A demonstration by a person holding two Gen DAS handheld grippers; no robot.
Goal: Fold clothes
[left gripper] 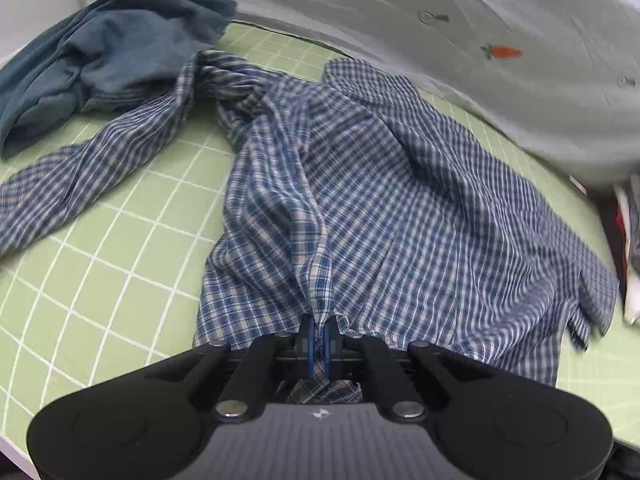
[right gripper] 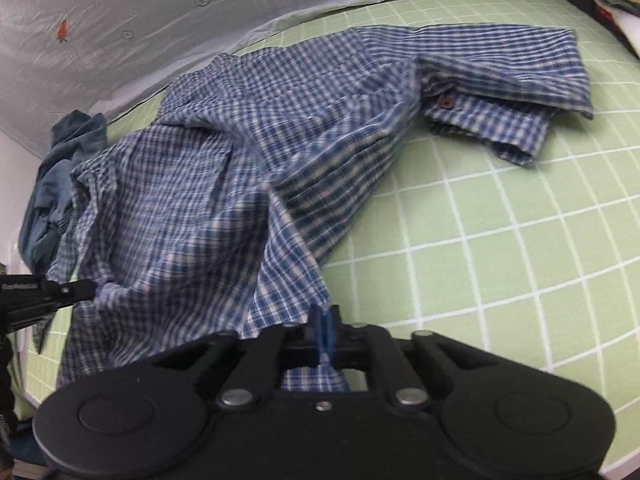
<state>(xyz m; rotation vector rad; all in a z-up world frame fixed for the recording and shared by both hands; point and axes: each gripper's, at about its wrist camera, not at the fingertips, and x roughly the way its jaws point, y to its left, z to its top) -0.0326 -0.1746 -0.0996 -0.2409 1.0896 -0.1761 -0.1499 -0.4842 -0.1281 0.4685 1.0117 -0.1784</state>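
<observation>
A blue and white checked shirt lies rumpled on the green grid mat. My left gripper is shut on the shirt's near hem, cloth bunched between its blue pads. One long sleeve trails off to the left. In the right wrist view the same shirt spreads away from me, and my right gripper is shut on its near edge. The other sleeve with a cuff button lies at the far right. The left gripper shows at the left edge, holding the hem.
A crumpled dark teal garment lies at the mat's far left, also in the right wrist view. A pale sheet with carrot prints borders the mat's far side. Piled clothes sit at the right edge.
</observation>
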